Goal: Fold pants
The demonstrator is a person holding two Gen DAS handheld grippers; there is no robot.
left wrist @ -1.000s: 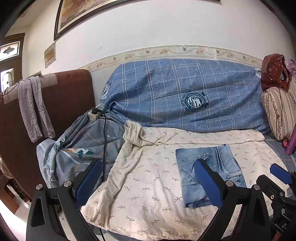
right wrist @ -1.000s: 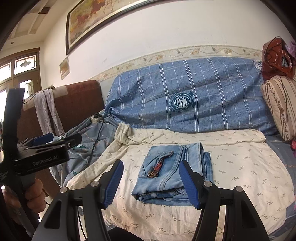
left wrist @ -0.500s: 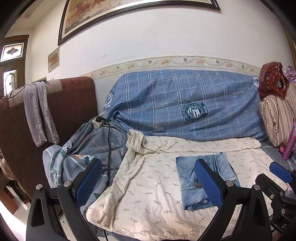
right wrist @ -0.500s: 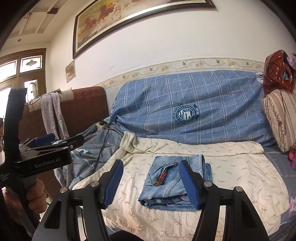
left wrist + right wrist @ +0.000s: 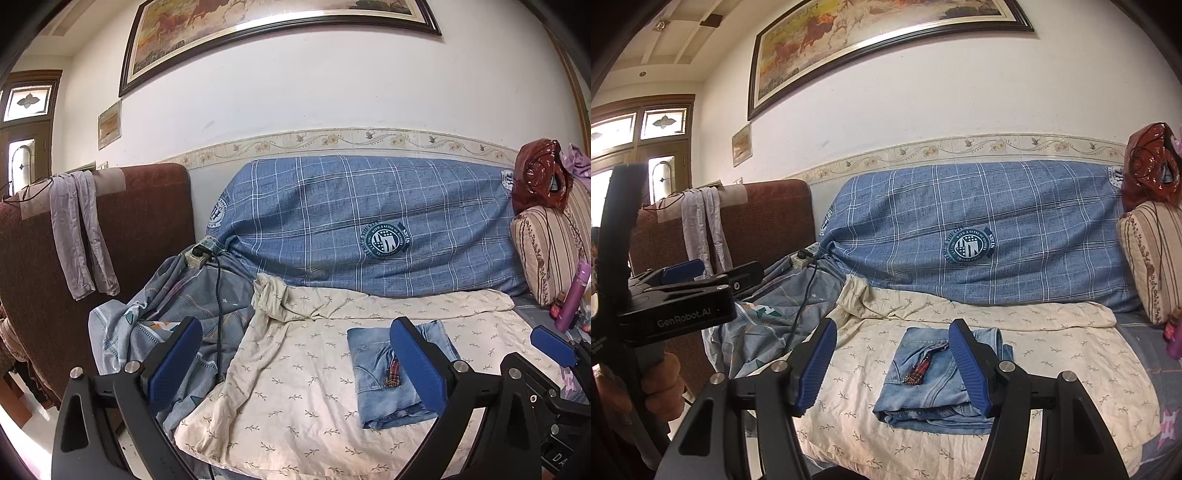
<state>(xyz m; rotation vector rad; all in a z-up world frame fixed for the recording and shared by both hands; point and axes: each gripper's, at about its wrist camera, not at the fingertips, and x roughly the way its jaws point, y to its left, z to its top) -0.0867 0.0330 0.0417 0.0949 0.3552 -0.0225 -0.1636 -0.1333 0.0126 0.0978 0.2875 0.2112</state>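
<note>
The pants point(image 5: 934, 376) — light blue denim — lie folded into a compact, roughly square bundle on the cream leaf-print sheet point(image 5: 1052, 354) that covers the sofa seat. A small red-and-dark patterned tag or strap point(image 5: 919, 369) rests on top of the bundle, near its middle. The folded layers show along the front edge, stacked one on another.

The left hand-held gripper point(image 5: 295, 365) hangs above the near edge of the sofa with its blue pads point(image 5: 175, 354) spread wide and nothing between them; it touches no cloth. The right hand-held gripper point(image 5: 894, 365) is likewise released, its jaws apart and empty, held in front of the pants and clear of them.

Behind the sheet, a blue checked cover point(image 5: 979, 232) with a round crest drapes the sofa back. To the left, a grey patterned blanket point(image 5: 166, 302) is bunched up, with a power strip point(image 5: 201, 253) and a black cable point(image 5: 218, 295) lying on it. A pale grey garment point(image 5: 79, 236) hangs over the brown chair back point(image 5: 147, 218). At the right end sit a striped cushion point(image 5: 550, 251), a brown glossy bag point(image 5: 539, 177) — what it holds cannot be seen — and a purple bottle point(image 5: 572, 295).
</note>
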